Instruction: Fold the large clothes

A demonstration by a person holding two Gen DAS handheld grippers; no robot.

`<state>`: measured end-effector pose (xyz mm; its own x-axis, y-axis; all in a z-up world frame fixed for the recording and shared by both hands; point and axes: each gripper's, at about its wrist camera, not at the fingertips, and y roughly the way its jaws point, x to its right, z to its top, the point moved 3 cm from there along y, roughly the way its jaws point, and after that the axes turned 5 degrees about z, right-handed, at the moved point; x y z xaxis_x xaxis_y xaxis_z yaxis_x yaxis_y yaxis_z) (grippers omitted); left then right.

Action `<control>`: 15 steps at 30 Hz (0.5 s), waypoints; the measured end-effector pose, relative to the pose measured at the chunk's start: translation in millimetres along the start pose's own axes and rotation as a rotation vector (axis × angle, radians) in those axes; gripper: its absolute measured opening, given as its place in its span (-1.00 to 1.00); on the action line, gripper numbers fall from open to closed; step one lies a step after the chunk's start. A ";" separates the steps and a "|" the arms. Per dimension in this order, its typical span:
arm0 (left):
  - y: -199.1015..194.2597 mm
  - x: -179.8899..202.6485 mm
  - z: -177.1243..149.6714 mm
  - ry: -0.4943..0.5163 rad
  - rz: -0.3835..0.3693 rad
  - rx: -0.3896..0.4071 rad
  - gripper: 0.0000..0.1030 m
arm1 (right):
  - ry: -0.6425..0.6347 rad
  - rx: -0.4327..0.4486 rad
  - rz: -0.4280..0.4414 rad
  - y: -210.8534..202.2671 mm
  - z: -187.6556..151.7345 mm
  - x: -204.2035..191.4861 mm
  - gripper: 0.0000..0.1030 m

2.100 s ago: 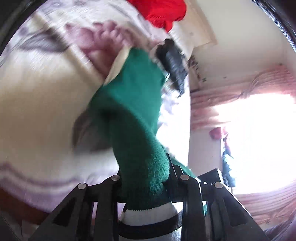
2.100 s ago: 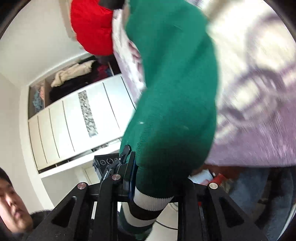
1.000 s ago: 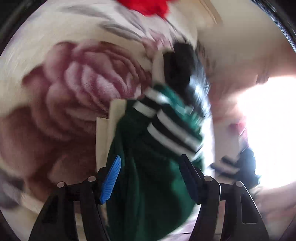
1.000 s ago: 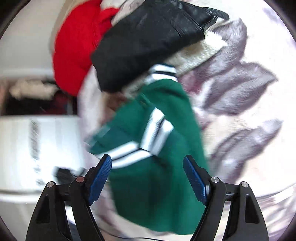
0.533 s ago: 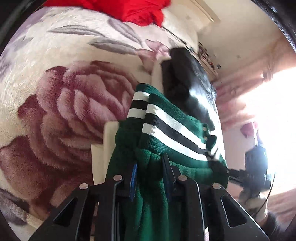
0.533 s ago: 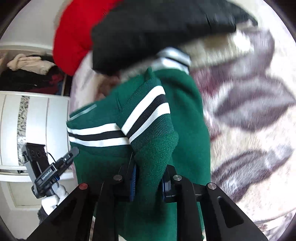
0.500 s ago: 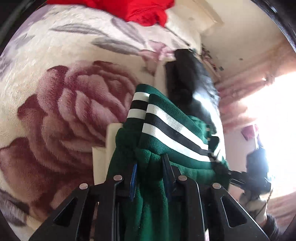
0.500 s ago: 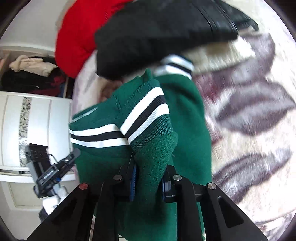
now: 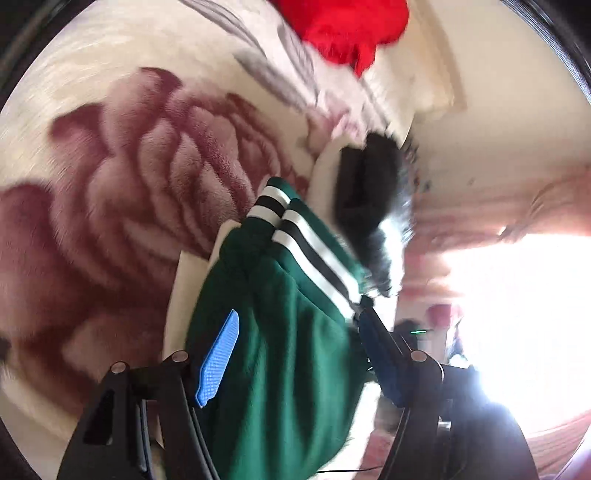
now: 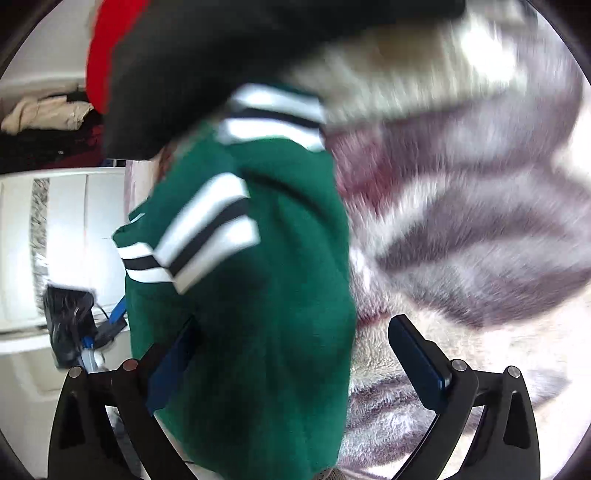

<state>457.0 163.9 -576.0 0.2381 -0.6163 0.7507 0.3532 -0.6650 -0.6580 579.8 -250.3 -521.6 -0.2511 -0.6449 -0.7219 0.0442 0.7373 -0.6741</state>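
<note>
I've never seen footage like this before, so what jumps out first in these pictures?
A green sweater with black-and-white striped cuffs fills the middle of both views, lying on a blanket printed with a big rose. Each hand-held gripper, left and right, stands open around it. Beyond lie a black jacket and a red garment.

We count one green sweater (image 9: 280, 350) in the middle of the left wrist view, with two striped cuffs (image 9: 295, 236) on it side by side. In the right wrist view we see three striped bands (image 10: 207, 229) on the same sweater. There is one red garment (image 9: 347, 26) at the top, one black garment (image 9: 369, 195) right of centre, and one floral blanket (image 9: 122, 166) at the left. We count two grippers, left gripper (image 9: 303, 354) and right gripper (image 10: 295, 354).
</note>
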 end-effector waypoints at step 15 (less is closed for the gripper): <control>-24.8 -45.5 -207.9 -0.310 0.012 0.191 0.27 | 0.151 -0.008 0.319 49.4 1.1 10.5 0.19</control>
<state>249.3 120.8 -606.2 0.4960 -0.4469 0.7445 0.5040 -0.5500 -0.6659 580.4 -220.9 -562.6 -0.3664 -0.3454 -0.8639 0.1360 0.8987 -0.4170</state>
